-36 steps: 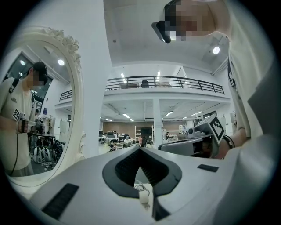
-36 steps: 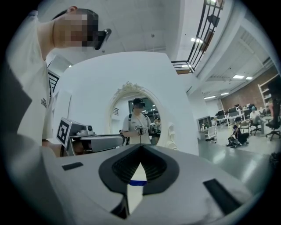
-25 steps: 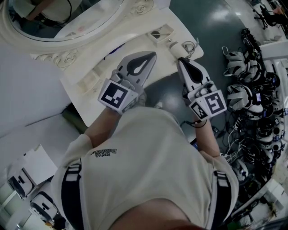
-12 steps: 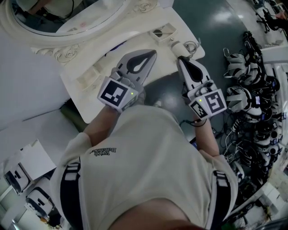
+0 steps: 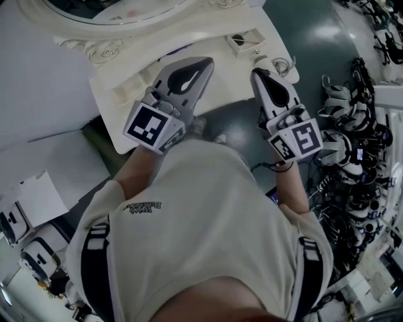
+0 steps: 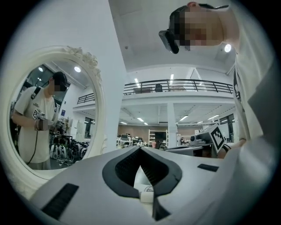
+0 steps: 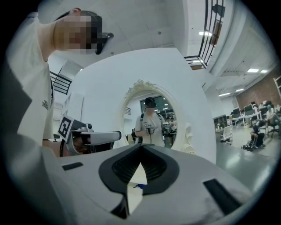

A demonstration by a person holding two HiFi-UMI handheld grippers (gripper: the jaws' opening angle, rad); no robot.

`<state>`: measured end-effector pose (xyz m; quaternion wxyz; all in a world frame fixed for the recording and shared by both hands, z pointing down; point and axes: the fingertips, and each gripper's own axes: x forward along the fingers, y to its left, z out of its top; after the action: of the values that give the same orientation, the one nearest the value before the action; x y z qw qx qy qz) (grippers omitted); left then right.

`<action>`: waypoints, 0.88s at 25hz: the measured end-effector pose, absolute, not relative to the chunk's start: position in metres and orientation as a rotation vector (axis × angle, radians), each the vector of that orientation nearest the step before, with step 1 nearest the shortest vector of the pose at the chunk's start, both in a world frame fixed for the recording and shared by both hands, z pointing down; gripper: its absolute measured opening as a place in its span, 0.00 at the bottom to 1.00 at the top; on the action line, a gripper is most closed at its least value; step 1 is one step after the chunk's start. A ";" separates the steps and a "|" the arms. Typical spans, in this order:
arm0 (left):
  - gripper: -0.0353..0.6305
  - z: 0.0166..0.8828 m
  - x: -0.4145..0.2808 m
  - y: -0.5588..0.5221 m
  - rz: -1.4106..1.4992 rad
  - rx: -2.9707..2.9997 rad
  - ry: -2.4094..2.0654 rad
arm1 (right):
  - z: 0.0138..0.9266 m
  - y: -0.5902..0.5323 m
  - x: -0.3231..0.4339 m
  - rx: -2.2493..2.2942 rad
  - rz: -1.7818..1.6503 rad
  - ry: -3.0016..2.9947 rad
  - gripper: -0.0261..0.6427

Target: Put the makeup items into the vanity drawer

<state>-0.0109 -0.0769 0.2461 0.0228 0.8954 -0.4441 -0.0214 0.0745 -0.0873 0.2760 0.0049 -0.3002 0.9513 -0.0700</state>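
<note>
A white vanity with an oval mirror fills the top of the head view. On its top lie a small open box, a white jar and a blue item. My left gripper hangs over the vanity's front part, shut and empty. My right gripper is shut too, its tip just short of the white jar. In the left gripper view the jaws meet in front of the mirror. In the right gripper view the tips meet, and the blue item shows through the gap.
Headsets and cables crowd the floor at the right. White boxes lie at the lower left. A dark green object sits below the vanity's left edge. The person's torso fills the lower middle of the head view.
The head view has shifted, so the vanity sits higher and further right. Both grippers stay shut over the vanity's front; the left one has drifted slightly left.
</note>
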 end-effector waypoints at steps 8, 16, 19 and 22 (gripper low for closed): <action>0.07 0.245 -0.095 -0.053 -0.021 2.575 -1.719 | 0.277 -0.080 0.001 -0.622 -0.165 3.103 0.05; 0.07 0.302 -0.180 -0.052 0.114 2.325 -1.954 | 0.338 -0.075 -0.096 -0.303 -0.195 3.281 0.09; 0.07 0.331 -0.198 -0.051 0.131 2.261 -1.970 | 0.373 -0.075 -0.128 -0.225 -0.229 3.353 0.11; 0.07 0.363 -0.211 -0.050 0.139 2.202 -1.969 | 0.412 -0.072 -0.153 -0.163 -0.260 3.424 0.13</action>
<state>-0.2111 -0.0499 0.3635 0.0921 0.7415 -0.6629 0.0469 -0.1529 -0.0723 0.4120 -0.1476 -0.0468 0.9851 -0.0749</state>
